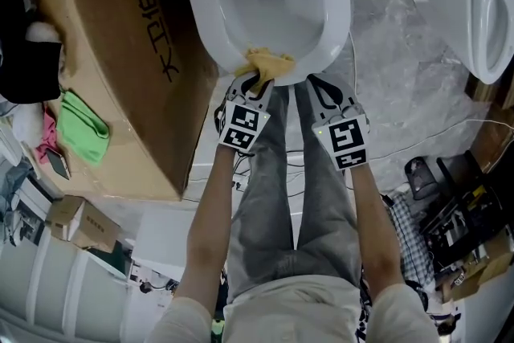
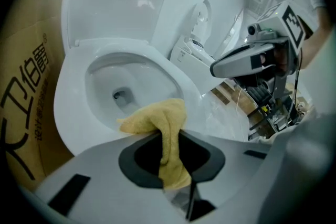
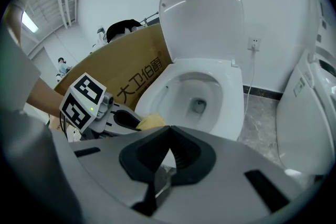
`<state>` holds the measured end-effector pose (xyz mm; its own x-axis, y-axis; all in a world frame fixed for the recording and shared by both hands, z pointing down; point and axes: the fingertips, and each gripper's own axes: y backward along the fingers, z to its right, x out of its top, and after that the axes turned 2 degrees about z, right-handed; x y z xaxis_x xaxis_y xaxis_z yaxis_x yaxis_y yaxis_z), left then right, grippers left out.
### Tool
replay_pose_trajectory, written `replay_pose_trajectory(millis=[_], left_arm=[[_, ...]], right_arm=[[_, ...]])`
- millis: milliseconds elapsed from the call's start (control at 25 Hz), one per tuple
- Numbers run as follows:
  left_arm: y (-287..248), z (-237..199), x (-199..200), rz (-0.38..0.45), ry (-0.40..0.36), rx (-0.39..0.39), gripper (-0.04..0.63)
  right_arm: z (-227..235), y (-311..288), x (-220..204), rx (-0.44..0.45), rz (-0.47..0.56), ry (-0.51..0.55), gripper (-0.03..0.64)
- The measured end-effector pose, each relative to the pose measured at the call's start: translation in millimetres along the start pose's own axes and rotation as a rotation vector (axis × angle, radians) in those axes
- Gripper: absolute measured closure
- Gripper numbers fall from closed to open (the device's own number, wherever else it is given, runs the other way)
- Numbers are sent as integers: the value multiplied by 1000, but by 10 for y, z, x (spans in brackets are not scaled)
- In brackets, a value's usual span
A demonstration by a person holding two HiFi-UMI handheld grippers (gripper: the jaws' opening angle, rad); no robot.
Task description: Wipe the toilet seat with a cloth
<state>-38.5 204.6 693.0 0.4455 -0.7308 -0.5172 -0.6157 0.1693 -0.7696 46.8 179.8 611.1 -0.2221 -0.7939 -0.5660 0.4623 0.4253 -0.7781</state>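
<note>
Left gripper jaws pinch a yellow terry cloth. The cloth's free end lies on the front rim of the white oval toilet seat, with the lid raised. Right gripper jaws are pressed together with nothing between them, just beside the left one at the seat's front. A brown cardboard box touches the toilet's left side; its black Chinese print starts "大卫". A green rag lies on the box.
</note>
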Motion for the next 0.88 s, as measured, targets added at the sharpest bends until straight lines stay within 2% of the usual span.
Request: replay_pose_trajectory(millis=[440, 880], left_arm=[[-268, 327, 161, -19, -41, -77, 512], [-504, 549, 367, -23, -44, -111, 512]], right_arm=[[152, 111, -145, -36, -6, -51, 611], [451, 245, -265, -83, -11, -112, 609]])
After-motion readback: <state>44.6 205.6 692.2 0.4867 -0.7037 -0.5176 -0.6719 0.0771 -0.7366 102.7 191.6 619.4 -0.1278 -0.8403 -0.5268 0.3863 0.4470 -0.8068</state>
